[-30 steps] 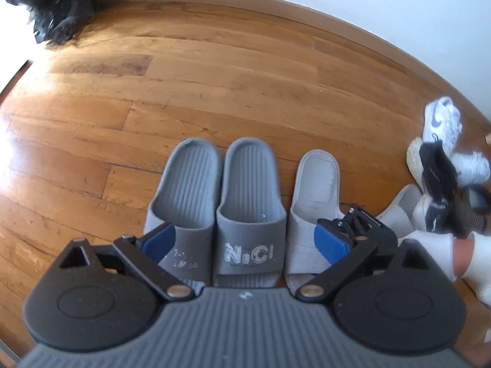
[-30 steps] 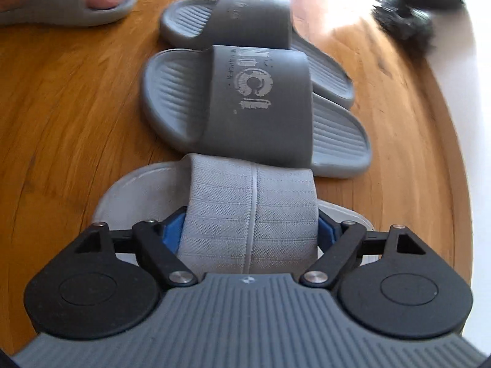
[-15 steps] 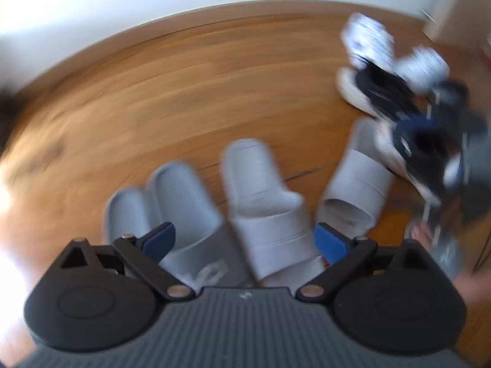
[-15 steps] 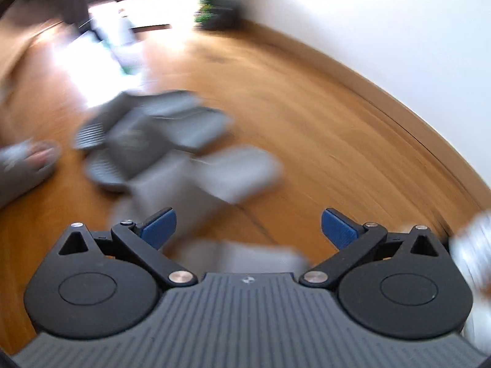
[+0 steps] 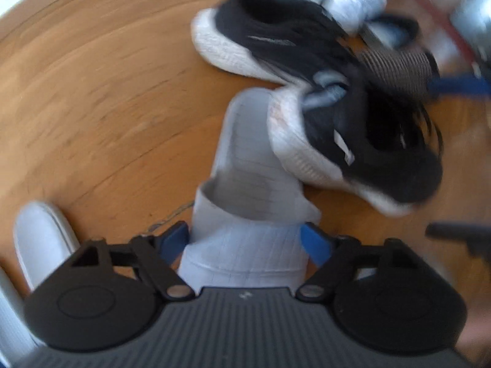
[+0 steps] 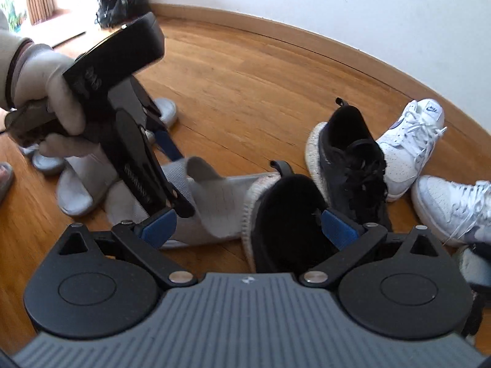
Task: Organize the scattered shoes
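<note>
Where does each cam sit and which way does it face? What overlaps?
Left wrist: on the left gripper, pointing steeply down at the floor; its jaws are closing around the strap of a light grey slide; no hand visible.
Right wrist: on the right gripper, jaws open, tilted down toward the wall, over a black sneaker; a gloved hand holding the left gripper shows.
Shared: grey slide, black sneakers, white sneakers.

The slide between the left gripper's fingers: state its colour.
Light grey slide, clearest in the left wrist view.
</note>
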{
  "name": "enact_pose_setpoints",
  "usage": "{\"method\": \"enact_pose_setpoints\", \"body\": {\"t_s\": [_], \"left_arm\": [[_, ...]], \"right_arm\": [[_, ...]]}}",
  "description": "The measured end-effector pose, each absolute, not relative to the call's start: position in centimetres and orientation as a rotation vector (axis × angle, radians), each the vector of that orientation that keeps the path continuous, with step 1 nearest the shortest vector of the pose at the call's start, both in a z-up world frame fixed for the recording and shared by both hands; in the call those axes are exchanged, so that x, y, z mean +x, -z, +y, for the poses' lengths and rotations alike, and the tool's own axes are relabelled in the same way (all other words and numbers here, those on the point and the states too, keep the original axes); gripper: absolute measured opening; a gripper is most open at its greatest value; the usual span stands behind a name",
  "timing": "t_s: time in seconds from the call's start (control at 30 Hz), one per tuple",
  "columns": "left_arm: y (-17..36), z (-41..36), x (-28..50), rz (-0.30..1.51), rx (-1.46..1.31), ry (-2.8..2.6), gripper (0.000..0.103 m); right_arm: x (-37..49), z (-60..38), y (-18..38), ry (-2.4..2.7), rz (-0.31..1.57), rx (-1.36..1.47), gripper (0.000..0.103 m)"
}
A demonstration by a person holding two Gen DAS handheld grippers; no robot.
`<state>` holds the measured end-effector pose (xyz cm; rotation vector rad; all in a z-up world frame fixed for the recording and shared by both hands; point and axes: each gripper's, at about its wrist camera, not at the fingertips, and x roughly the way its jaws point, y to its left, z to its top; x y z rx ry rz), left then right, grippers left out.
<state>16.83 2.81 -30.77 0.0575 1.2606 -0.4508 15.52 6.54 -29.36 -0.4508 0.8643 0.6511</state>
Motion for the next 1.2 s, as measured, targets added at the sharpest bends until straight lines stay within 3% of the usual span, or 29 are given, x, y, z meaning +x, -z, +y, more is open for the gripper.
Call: {"method": "enact_pose_setpoints", "body": {"t_s": [0.1,0.23,0.3,0.37,0.57,0.7,0.8,0.87,1.03,1.2], "left_arm": [[30.7,3.8,16.3,1.240,0.018,0.367,0.051],[30.6,5.8,15.1,1.228,-0.037,0.216,0.049],[30.3,6.9,14.5,1.227,-0.077,0.202,0.066],[29.3,7.9,14.2,1.233,-0.140,0.239,0.066],[21.8,13.6,11.8,1.075,-0.216,0.220,0.088],[19.0,18.7,11.1,1.063,-0.228,0.106,0.091],[18.3,21.0,10.6,1.066,-0.247,0.058,0.091],[18.2,22.1,10.1,1.067,-0.253,0.033,0.091],[19.4,22.3,9.5,1.103,-0.253,0.035,0.091],[20.3,20.7,9.0,1.155,-0.216,0.078,0.091]], "right_arm": [[17.0,7.3,31.0,-0.592,0.896,-0.471,0.099],[17.5,7.2,30.5,-0.560,0.897,-0.405,0.100],[17.3,7.5,29.9,-0.613,0.898,-0.363,0.102],[16.3,9.4,29.3,-0.764,0.886,-0.372,0.102],[14.6,17.2,31.8,-1.012,0.879,-0.565,0.102],[13.2,23.6,36.9,-1.093,0.865,-0.872,0.102],[10.6,25.3,39.5,-1.165,0.711,-1.159,0.083],[10.1,25.5,39.1,-1.220,0.670,-1.186,0.078],[7.3,25.7,38.7,-1.367,0.489,-1.258,0.079],[7.4,25.8,38.5,-1.392,0.520,-1.236,0.082]]}}
